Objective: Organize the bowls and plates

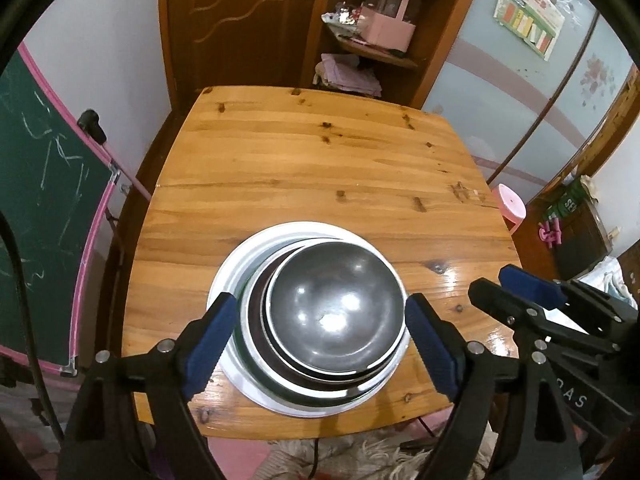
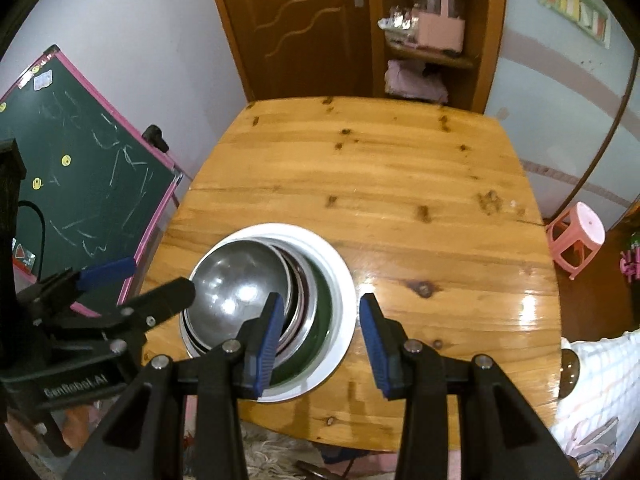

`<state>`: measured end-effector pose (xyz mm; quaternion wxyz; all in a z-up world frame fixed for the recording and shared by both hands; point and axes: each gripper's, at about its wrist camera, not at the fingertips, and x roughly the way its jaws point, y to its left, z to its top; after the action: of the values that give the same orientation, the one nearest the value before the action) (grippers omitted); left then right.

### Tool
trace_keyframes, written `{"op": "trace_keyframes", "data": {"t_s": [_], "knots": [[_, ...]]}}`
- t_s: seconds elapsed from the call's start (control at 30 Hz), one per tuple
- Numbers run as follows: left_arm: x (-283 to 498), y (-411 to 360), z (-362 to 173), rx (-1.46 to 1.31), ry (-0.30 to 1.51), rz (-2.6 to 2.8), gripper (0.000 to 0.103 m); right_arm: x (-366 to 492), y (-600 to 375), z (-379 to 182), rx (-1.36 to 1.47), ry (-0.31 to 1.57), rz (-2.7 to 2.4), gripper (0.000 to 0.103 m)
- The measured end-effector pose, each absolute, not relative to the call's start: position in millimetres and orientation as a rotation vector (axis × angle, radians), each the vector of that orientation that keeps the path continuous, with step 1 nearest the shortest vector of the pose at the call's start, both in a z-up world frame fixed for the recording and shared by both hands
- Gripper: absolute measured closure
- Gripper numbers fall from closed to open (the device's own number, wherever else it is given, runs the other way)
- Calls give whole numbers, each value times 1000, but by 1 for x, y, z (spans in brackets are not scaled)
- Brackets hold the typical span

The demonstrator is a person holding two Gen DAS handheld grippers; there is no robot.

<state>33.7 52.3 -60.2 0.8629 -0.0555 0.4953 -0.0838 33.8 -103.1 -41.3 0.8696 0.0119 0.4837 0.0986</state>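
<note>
- Because the dishes sit nested by size, the top steel bowl (image 1: 336,308) inside a wider steel bowl (image 1: 256,320), and both on the white plate (image 1: 232,268), the stack takes little room on the table (image 1: 320,168); I judge the tidying to be nearly or wholly done.
- The stack stands near the table's front edge, within easy reach.
- The left tongs (image 1: 320,340) gape wide and empty, hanging above the stack so the bowls show between their blue pads (image 1: 212,336) without touching them.
- The right tongs (image 2: 318,344) stand partly open, holding nothing; the plate's right rim lies below and between their pads, the bowls to their left.
</note>
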Motion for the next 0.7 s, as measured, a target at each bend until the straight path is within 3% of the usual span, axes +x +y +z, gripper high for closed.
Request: {"op": "trace_keyframes", "data": {"t_s": [0.4,0.7], "knots": [[26,33,-33,-36,967,-101,13,25,-117,-17,56,937,129,61],[27,31,-20,-27,949,-49,12,19,-118,-3,42,884,95,53]]}}
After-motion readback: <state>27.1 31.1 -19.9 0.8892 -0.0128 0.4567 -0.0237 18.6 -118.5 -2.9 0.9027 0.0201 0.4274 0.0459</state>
